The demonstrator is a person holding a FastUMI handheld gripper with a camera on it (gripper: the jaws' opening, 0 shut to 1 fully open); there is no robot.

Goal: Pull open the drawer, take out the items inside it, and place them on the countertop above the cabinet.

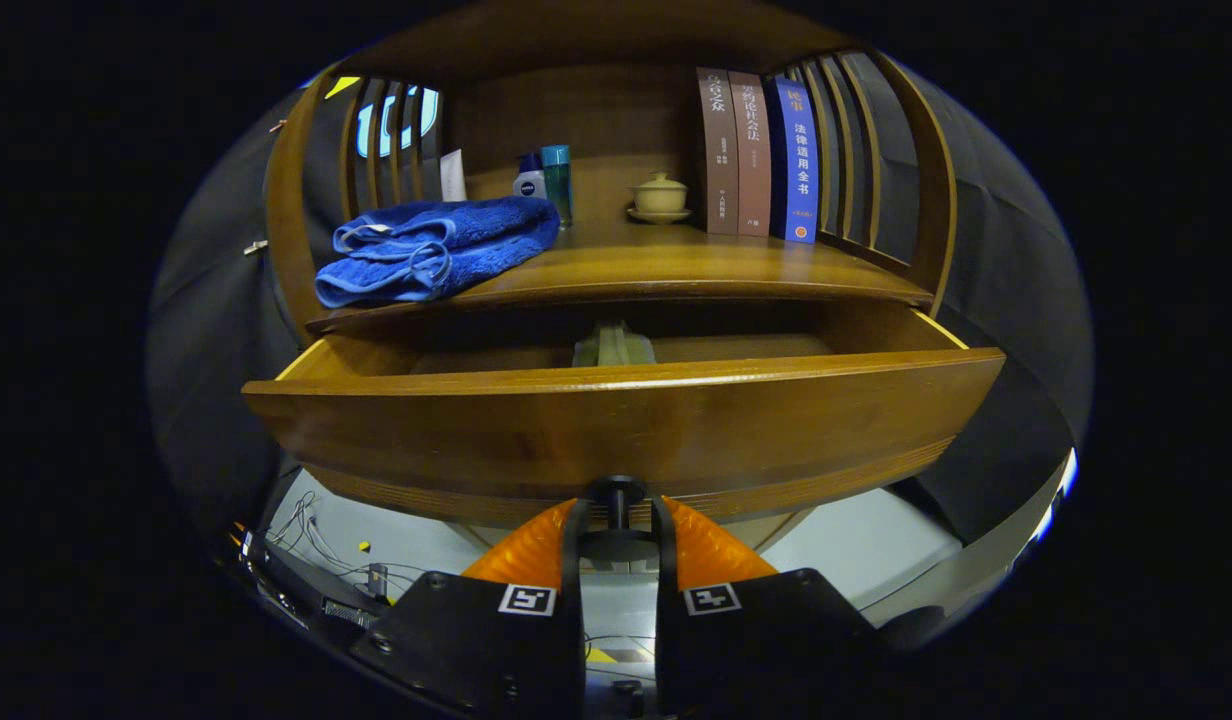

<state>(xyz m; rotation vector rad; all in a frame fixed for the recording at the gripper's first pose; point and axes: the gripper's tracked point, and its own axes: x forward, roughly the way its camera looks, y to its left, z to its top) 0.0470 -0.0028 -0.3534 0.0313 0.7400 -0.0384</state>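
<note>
Gripping drawer (616, 420) knob (617, 492), seemingly: tongs (617, 520).

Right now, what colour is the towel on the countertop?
Blue, in the gripper view: the towel lies folded there.

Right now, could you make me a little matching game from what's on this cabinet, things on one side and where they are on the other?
Things:
1. blue towel
2. lidded cup
3. books
4. drawer knob

Places:
A. between the fingers
B. upright, right end of the countertop
C. folded, left end of the countertop
D. mid countertop, on a saucer

Pairs: 1-C, 2-D, 3-B, 4-A
</note>
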